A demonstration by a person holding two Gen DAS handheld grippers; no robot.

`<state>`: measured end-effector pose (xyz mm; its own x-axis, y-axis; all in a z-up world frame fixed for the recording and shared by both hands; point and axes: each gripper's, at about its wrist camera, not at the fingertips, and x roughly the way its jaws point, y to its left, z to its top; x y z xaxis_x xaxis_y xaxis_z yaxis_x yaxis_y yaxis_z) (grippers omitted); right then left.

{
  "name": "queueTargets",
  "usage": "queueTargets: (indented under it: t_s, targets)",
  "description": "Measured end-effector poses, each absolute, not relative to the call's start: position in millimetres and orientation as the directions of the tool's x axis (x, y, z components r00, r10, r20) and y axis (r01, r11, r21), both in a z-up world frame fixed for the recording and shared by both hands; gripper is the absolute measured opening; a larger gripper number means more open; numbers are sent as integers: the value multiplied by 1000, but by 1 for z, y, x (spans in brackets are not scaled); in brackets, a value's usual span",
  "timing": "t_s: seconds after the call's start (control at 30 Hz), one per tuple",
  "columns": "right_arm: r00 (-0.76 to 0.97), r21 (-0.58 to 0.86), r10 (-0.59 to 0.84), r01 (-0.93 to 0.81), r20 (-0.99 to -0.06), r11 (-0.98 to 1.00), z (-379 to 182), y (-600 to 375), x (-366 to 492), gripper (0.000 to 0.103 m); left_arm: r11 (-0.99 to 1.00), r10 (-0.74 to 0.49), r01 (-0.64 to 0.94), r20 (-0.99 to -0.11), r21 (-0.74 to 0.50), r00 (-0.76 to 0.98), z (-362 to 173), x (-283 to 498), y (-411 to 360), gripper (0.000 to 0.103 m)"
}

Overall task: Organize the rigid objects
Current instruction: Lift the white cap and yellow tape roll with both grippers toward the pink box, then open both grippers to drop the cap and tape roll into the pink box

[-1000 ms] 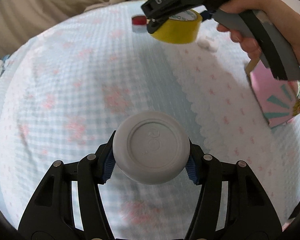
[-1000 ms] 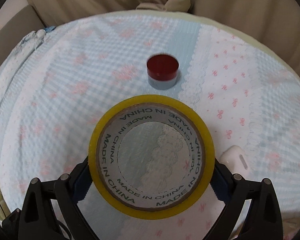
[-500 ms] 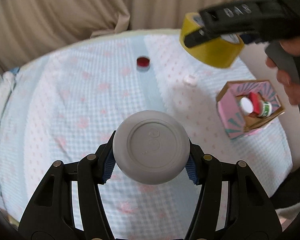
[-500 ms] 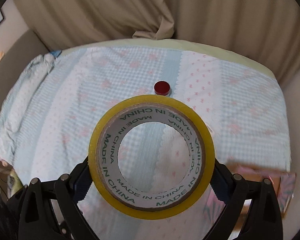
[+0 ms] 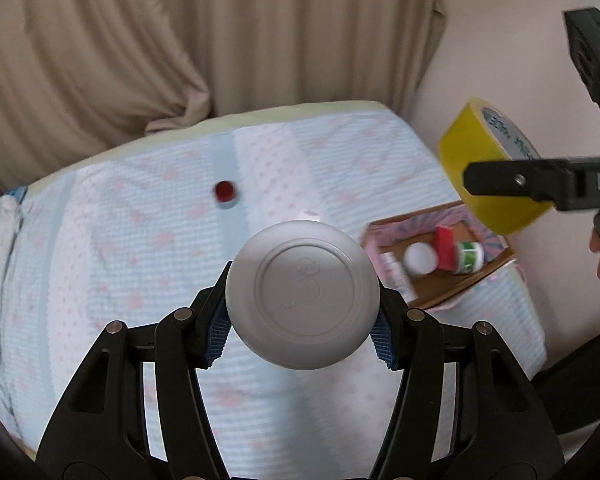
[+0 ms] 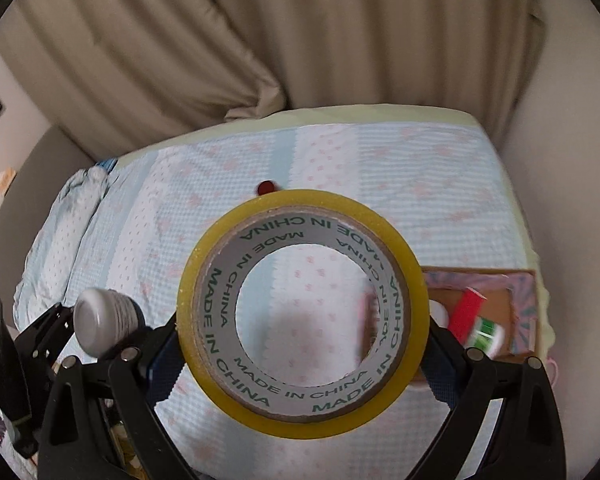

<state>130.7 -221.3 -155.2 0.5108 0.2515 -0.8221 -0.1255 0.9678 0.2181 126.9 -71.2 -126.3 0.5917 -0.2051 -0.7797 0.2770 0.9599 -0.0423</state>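
My left gripper (image 5: 302, 334) is shut on a grey round jar (image 5: 302, 295), held high above the bed; the jar also shows in the right wrist view (image 6: 100, 320). My right gripper (image 6: 302, 354) is shut on a yellow tape roll (image 6: 302, 312), which also shows in the left wrist view (image 5: 488, 168) above the box. A pink patterned cardboard box (image 5: 496, 264) at the bed's right edge holds a red block (image 5: 445, 246), a white cap and a green-labelled item. It also shows in the right wrist view (image 6: 520, 312).
A small red-lidded jar (image 5: 225, 192) stands mid-bed on the light blue checked cover (image 5: 120, 264). A small white object (image 5: 308, 214) lies just behind the grey jar. Beige curtains (image 5: 180, 40) hang behind the bed; a wall is at the right.
Both grippers have risen and pulled back from the bed, so it looks smaller. The tape roll has moved right, above the box. Both holds are unchanged.
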Motion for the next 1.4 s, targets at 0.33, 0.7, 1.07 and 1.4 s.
queueTargets:
  t_s: [0.33, 0.7, 1.07, 1.4]
  targets:
    - [508, 164, 141, 0, -850, 986, -171, -364, 104, 97, 931, -276, 353, -818, -96, 505, -159, 152, -205, 55]
    - [373, 253, 187, 137, -909, 958, -259, -461, 129, 97, 906, -254, 416, -882, -74, 397, -230, 191, -308, 55]
    - [276, 468, 390, 335, -879, 818, -352, -505, 170, 97, 887, -176, 462, -945, -30, 277, -305, 222, -352, 55]
    - [240, 484, 421, 470, -875, 738, -394, -512, 190, 99, 871, -77, 486, -955, 76, 288, -327, 235, -364, 88]
